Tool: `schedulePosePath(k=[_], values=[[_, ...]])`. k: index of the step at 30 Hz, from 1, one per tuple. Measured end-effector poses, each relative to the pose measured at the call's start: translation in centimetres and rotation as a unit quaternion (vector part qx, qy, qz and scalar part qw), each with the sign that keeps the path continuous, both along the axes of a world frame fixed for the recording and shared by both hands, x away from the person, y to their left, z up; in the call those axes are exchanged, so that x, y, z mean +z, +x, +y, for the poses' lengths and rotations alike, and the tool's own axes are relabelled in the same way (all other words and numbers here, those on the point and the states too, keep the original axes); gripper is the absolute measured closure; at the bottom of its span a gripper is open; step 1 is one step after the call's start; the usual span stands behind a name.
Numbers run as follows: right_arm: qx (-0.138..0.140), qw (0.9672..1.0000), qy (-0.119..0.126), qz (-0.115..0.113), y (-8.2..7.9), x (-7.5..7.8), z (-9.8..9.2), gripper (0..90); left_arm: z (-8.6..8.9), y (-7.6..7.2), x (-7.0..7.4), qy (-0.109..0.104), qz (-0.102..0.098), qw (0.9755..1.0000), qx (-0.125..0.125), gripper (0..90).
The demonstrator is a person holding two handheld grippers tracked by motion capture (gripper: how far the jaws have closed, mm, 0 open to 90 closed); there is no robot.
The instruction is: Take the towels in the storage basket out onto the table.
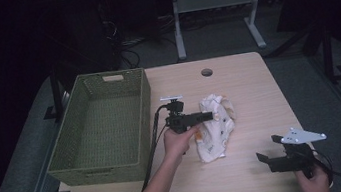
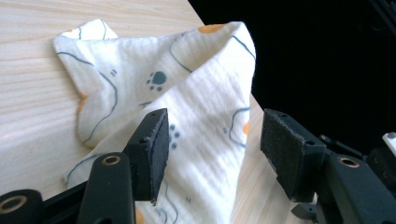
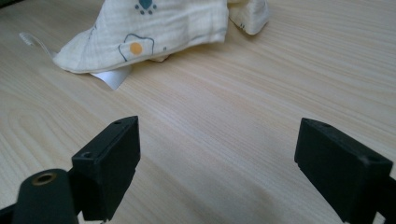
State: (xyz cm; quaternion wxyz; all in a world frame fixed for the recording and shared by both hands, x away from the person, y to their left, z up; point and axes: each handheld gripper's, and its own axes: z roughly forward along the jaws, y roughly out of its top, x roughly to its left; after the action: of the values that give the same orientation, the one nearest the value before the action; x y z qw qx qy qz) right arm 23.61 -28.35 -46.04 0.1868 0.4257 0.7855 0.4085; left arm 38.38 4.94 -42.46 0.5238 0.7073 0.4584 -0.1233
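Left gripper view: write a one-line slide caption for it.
Open left gripper with its jaws on either side of a rumpled cream cloth with paw prints, lying on a light wooden table.

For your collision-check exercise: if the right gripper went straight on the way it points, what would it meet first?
Probably the cream printed cloth; the right gripper, jaws open, has bare table ahead until then.

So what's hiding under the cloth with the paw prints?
A white tag pokes out from under the cloth's edge, lying on the wooden table. Anything further underneath is covered.
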Motion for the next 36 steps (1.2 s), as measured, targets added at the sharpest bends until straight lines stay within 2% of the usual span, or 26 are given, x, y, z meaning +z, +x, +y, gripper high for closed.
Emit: schedulePosePath(k=[5,7,9,12,19,23,29,36], values=[[0.001,1.0000,0.001,0.002,0.1,0.0,0.0,14.0,0.4,-0.5,-0.1,-0.004,0.001,1.0000,0.003,42.0],[0.002,1.0000,0.000,0.003,0.1,-0.1,0.0,14.0,0.5,-0.8,-0.2,-0.006,-0.006,1.0000,0.002,42.0],[0.002,1.0000,0.000,0.003,0.1,-0.1,0.0,14.0,0.5,-1.0,-0.4,-0.002,-0.005,1.0000,-0.001,42.0],[0.001,1.0000,-0.001,0.003,0.1,-0.1,-0.1,14.0,0.5,-1.5,-0.8,-0.008,-0.003,1.0000,-0.004,42.0],[0.000,1.0000,-0.003,0.005,0.0,-0.1,-0.1,14.0,0.8,-2.2,-0.6,-0.002,-0.017,0.9998,-0.003,42.0],[0.001,1.0000,-0.005,0.005,0.1,-0.1,-0.2,14.0,1.2,-2.8,-0.5,-0.011,-0.021,0.9997,0.000,42.0],[-0.001,1.0000,-0.003,0.007,0.0,-0.2,-0.4,14.0,1.5,-3.8,-0.6,0.004,-0.034,0.9994,-0.005,41.8],[-0.001,1.0000,-0.004,0.008,0.0,-0.2,-0.4,14.0,1.9,-4.9,-1.1,0.004,-0.040,0.9992,-0.009,41.8]])
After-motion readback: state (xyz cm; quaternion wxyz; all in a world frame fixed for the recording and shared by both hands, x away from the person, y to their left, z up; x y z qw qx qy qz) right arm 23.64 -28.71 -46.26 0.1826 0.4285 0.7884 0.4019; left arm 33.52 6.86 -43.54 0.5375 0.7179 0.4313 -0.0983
